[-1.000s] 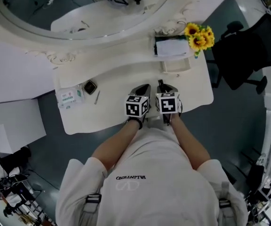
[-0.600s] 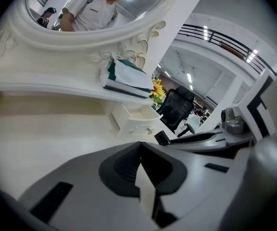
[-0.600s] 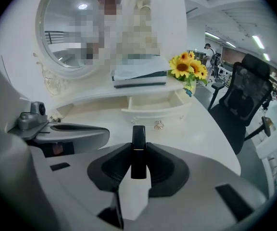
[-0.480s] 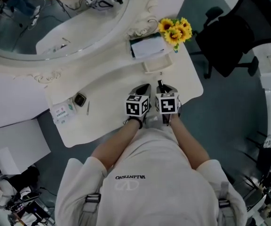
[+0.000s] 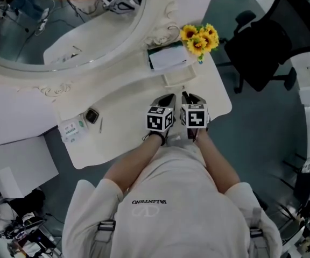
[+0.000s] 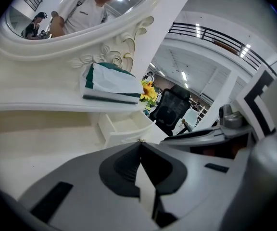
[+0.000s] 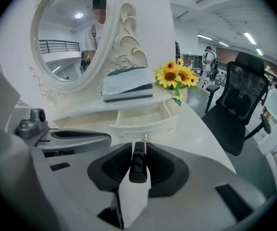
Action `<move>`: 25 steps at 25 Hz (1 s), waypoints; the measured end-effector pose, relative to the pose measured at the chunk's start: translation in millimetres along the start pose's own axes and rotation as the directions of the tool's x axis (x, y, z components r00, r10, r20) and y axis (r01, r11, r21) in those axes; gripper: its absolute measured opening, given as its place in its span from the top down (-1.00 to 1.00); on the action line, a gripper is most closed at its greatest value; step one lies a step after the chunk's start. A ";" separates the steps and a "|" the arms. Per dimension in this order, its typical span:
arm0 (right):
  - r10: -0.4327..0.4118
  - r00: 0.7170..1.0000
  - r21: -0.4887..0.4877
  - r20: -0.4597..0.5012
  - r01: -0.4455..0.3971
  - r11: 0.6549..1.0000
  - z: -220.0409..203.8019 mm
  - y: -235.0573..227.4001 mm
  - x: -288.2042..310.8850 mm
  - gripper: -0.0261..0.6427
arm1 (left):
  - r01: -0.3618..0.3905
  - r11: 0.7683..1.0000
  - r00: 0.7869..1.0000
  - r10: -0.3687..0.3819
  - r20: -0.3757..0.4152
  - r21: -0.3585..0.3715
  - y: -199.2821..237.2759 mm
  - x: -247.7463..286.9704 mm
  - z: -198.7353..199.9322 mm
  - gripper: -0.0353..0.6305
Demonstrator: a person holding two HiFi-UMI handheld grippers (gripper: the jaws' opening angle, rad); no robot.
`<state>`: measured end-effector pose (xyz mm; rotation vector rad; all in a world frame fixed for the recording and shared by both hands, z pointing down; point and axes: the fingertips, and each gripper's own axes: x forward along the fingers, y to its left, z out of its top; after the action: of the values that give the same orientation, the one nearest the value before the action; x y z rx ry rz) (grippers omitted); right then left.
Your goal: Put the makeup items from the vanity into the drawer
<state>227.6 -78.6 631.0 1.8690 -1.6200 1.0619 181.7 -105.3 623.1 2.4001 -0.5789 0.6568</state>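
Observation:
My right gripper [image 7: 139,147] is shut on a slim black makeup tube [image 7: 138,165] that stands upright between the pads. It hovers over the white vanity top [image 5: 128,98], just in front of the small open drawer [image 7: 143,118]. Close at its left is my left gripper [image 5: 167,98], with its jaws together and nothing in them. The same drawer [image 5: 176,79] appears empty in the head view. At the vanity's left end lie a dark compact [image 5: 92,115], a thin pencil [image 5: 100,124] and a white packet [image 5: 72,128].
A green and white folded pack [image 5: 167,57] lies on the shelf above the drawer, with sunflowers [image 5: 198,36] beside it. The oval mirror [image 5: 63,20] fills the back left. A black office chair [image 5: 276,34] stands to the right of the vanity.
The head view has swung, so the vanity sits further left in the picture. Both grippers have stayed side by side near the front edge, and the tube is still gripped.

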 end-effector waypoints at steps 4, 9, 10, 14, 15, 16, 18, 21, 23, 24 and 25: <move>0.004 1.000 -0.015 0.019 -0.004 1.000 6.6 3.2 0.9 0.62 | 0.002 1.000 1.000 -0.002 0.008 0.002 -0.8 0.4 4.6 0.89; 0.014 0.998 -0.015 0.053 -0.013 1.000 15.1 6.9 -3.9 0.62 | 0.000 1.000 1.000 0.000 0.020 -0.006 1.6 -1.2 10.2 0.89; 0.014 0.998 -0.013 0.063 -0.013 1.000 17.9 6.9 -5.2 0.62 | -0.001 1.000 1.000 0.001 0.023 -0.004 2.3 -1.7 11.9 0.89; 0.009 0.994 -0.005 0.108 -0.009 1.000 33.9 5.3 -11.1 0.62 | -0.002 1.000 0.999 0.001 0.043 0.010 4.1 -3.7 21.5 0.89; 0.008 0.993 -0.002 0.115 -0.008 1.000 37.5 4.4 -12.6 0.62 | -0.002 1.000 0.999 0.001 0.047 0.012 4.2 -3.9 24.2 0.89; 0.007 0.993 0.000 0.121 -0.007 1.000 40.8 3.6 -13.6 0.62 | -0.001 1.000 0.999 0.001 0.051 0.014 4.2 -4.2 26.6 0.89; 0.002 0.991 0.002 0.132 -0.003 1.000 46.8 2.0 -14.6 0.62 | -0.002 1.000 0.998 0.001 0.058 0.022 4.5 -4.1 31.0 0.89; -0.002 0.989 0.003 0.145 0.002 1.000 54.2 0.6 -13.8 0.62 | -0.001 1.000 0.997 -0.001 0.071 0.030 4.3 -1.7 38.8 0.89; 0.001 0.989 0.000 0.150 -0.001 1.000 58.3 0.7 -12.2 0.62 | 0.000 0.999 0.997 -0.003 0.080 0.034 2.4 1.1 45.4 0.89; 0.002 0.988 -0.001 0.152 -0.002 1.000 60.3 0.8 -11.6 0.62 | 0.001 0.999 0.997 -0.004 0.083 0.036 1.2 2.6 48.7 0.89; 0.004 0.988 -0.001 0.155 -0.004 1.000 62.4 1.0 -11.1 0.62 | 0.001 0.999 0.996 -0.005 0.085 0.039 0.4 4.3 51.8 0.89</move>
<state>242.6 -118.9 584.4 1.9918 -1.7088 0.9373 201.3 -139.1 588.9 2.4747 -0.6029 0.5713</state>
